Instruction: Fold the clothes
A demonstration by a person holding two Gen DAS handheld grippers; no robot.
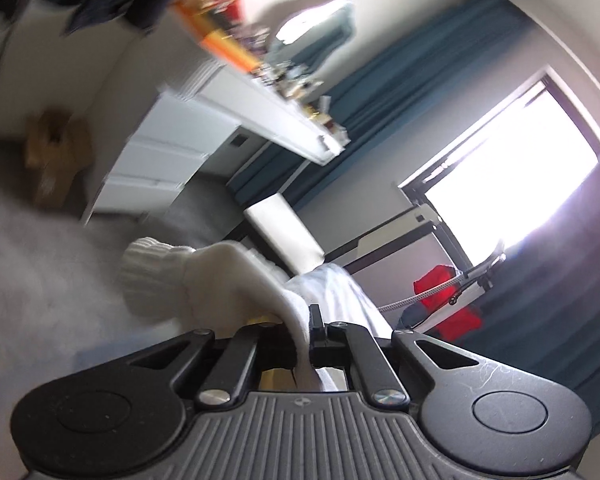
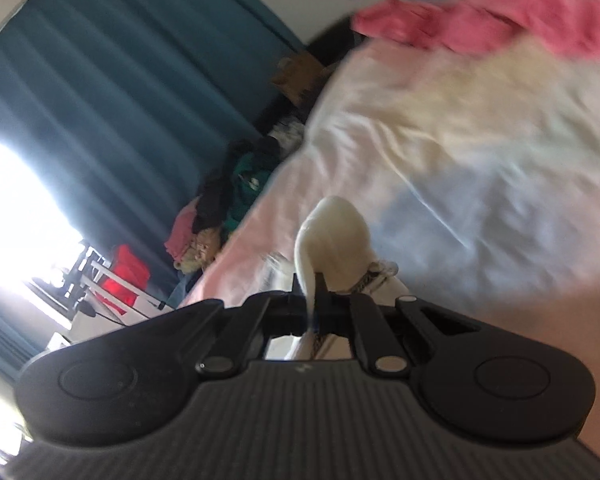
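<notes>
Left hand-held gripper (image 1: pixel 306 334) and right hand-held gripper (image 2: pixel 314 292), each clamped on the cream knit sweater (image 1: pixel 220 280), raised off the bed (image 2: pixel 460 184). No fold made yet; pink garment (image 2: pixel 500 28) and clothes heap (image 2: pixel 228 208) likely still unfolded.

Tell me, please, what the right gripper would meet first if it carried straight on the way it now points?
Apart from the white garment already pinched in the right gripper, probably the pale bedsheet ahead; blur makes depth hard to judge.
</notes>
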